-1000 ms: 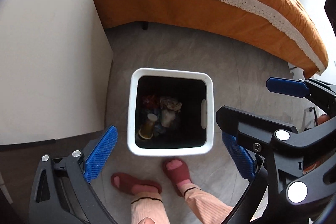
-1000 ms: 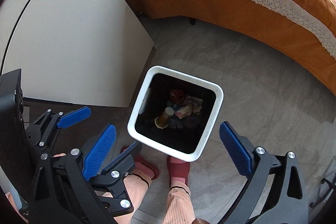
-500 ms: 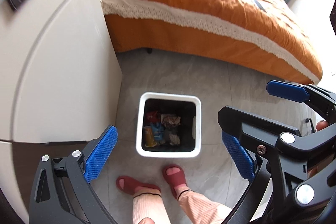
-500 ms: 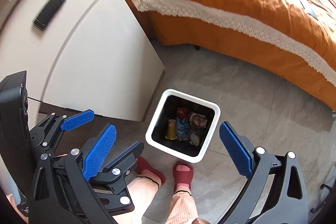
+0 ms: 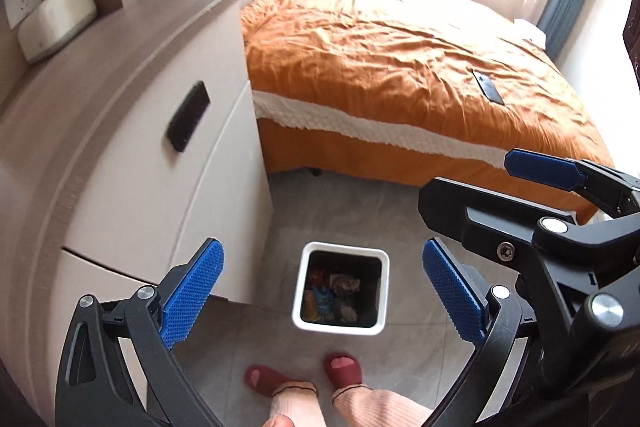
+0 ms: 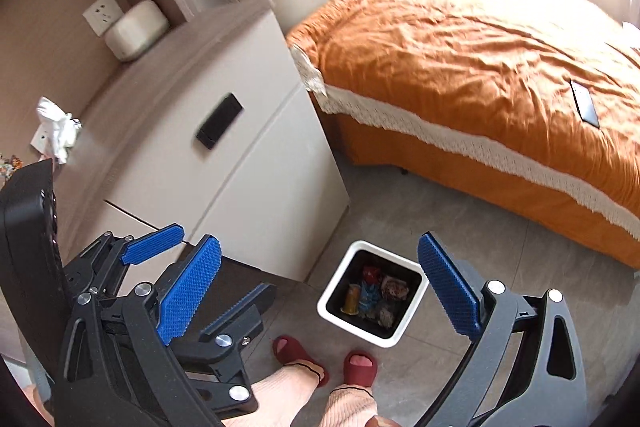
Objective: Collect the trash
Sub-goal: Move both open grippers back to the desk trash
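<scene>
Trash: none in either grip. Left gripper jaws spread, empty; right gripper likewise. Bin on floor below, just before person's slippers, holding wrappers, can. Crumpled tissue on nightstand, uncollected. Step, judged: between drops; next calls for reach to tissue. Versus earlier: both grippers raised, bin smaller, bed and nightstand top now visible.

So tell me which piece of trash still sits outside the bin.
The crumpled white tissue on the nightstand top, far left in the right wrist view; the other trash lies inside the white bin.
</scene>
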Available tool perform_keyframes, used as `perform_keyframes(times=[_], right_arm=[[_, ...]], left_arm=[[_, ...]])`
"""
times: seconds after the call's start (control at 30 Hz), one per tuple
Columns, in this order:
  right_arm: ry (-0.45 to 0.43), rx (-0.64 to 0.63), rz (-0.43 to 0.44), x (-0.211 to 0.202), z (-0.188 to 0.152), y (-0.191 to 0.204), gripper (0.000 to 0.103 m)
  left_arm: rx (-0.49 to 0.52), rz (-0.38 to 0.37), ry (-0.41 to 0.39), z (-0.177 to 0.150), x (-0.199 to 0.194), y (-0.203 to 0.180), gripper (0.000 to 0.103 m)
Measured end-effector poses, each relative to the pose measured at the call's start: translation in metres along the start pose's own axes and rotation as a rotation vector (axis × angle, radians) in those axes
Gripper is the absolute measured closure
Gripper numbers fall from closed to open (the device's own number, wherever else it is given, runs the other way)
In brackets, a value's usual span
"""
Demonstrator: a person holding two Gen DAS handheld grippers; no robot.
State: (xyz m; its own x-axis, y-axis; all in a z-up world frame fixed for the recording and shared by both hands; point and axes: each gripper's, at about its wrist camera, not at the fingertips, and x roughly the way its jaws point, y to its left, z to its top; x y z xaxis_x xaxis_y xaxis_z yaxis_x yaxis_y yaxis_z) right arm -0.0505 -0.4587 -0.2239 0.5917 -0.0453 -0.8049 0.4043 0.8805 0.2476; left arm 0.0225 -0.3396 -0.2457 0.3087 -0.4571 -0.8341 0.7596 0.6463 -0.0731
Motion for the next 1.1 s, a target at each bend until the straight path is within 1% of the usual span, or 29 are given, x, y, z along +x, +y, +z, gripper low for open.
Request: perform_keyframes(times=[0.13, 0.23, 0.47, 0.7, 1.1], right_arm=[[-0.028, -0.061, 0.039, -0.016, 0.012, 0.022, 0.005], [-0.049, -0.109, 0.080, -0.023, 0.020, 0.041, 0.005], [-0.074, -0.197, 0.177, -0.026, 0.036, 0.083, 0.005], [-0.068, -0.290, 0.256, -0.025, 0.048, 0.130, 0.005], [-0.043, -0.394, 0.346, -0.009, 0.066, 0.202, 0.005]], left_arm=[[-0.038, 0.052, -0.060, 0.007, -0.035, 0.016, 0.005], [-0.090, 0.106, -0.097, 0.009, -0.061, 0.032, 0.005], [-0.216, 0.219, -0.144, 0.002, -0.102, 0.076, 0.005], [-0.331, 0.317, -0.181, -0.006, -0.132, 0.118, 0.005], [-0.431, 0.439, -0.217, -0.014, -0.165, 0.172, 0.005]])
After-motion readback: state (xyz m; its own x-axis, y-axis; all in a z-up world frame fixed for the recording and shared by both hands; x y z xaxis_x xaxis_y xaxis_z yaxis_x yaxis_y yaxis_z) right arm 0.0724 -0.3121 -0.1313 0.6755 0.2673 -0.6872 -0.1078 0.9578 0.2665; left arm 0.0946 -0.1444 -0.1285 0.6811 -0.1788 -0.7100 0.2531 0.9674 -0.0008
